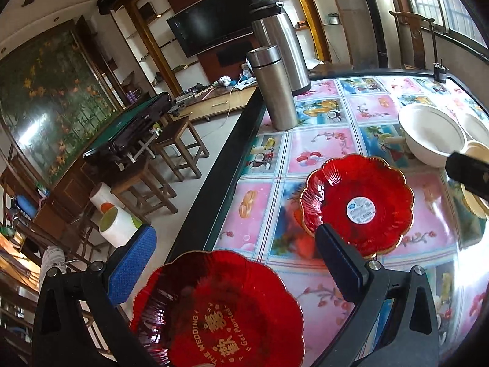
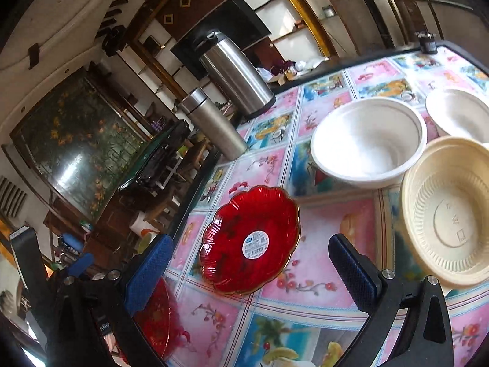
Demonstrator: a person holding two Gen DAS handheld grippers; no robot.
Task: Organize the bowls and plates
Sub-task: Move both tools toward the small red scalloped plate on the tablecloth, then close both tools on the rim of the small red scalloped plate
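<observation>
A red scalloped plate with gold "THE WEDDING" lettering point(image 1: 220, 312) sits close to the camera between the wide-apart fingers of my open left gripper point(image 1: 235, 263), overhanging the table's left edge; I cannot tell if it touches either finger. A second red plate with a white sticker point(image 1: 357, 205) point(image 2: 250, 241) lies on the table beyond it. My right gripper point(image 2: 252, 272) hovers open just in front of that plate. A white bowl point(image 2: 366, 143), another white bowl point(image 2: 458, 116) and a cream ribbed bowl point(image 2: 449, 211) stand to the right.
The table point(image 1: 321, 146) has a glossy fruit-patterned top and a dark left edge. A steel thermos point(image 1: 272, 88) and a larger steel flask point(image 1: 281, 46) stand at its far left. Wooden stools and a game table stand on the floor on the left.
</observation>
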